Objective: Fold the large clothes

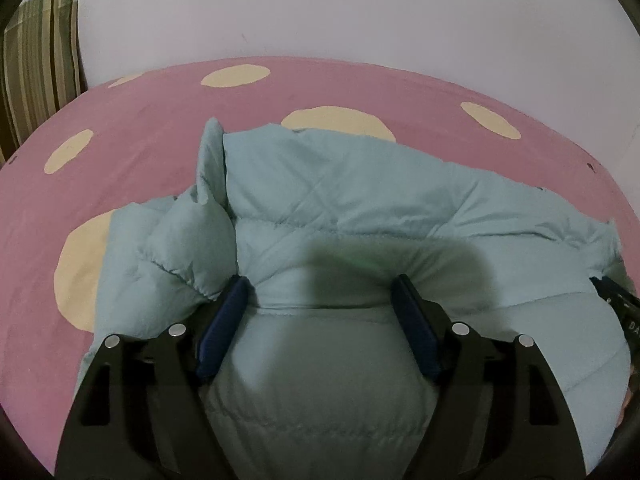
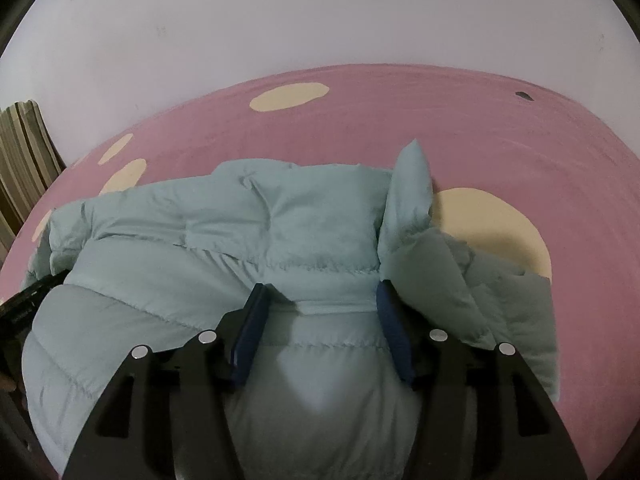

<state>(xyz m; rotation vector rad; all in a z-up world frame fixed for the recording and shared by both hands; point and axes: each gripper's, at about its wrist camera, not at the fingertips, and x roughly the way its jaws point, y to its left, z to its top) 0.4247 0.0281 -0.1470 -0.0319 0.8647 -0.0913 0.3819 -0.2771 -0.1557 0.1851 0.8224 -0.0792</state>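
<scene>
A puffy light-blue quilted jacket (image 1: pixel 340 200) lies bunched on a pink bed sheet with cream dots (image 1: pixel 140 140). My left gripper (image 1: pixel 318 284) points down onto it, and a thick roll of the jacket fills the space between its blue pads (image 1: pixel 224 320), gathered against both. In the right wrist view the same jacket (image 2: pixel 280 220) spreads to the left with a flap standing up at the right. My right gripper (image 2: pixel 320 290) holds another padded fold squeezed between its pads (image 2: pixel 252 328). Each gripper's black body shows at the edge of the other's view.
The pink sheet (image 2: pixel 480 128) stretches beyond the jacket to a plain pale wall (image 1: pixel 320 8). A green-and-cream striped cushion (image 1: pixel 36 60) leans at the far left, and the same striped cushion (image 2: pixel 20 152) shows in the right wrist view. A small dark speck (image 2: pixel 523 96) lies near the far right.
</scene>
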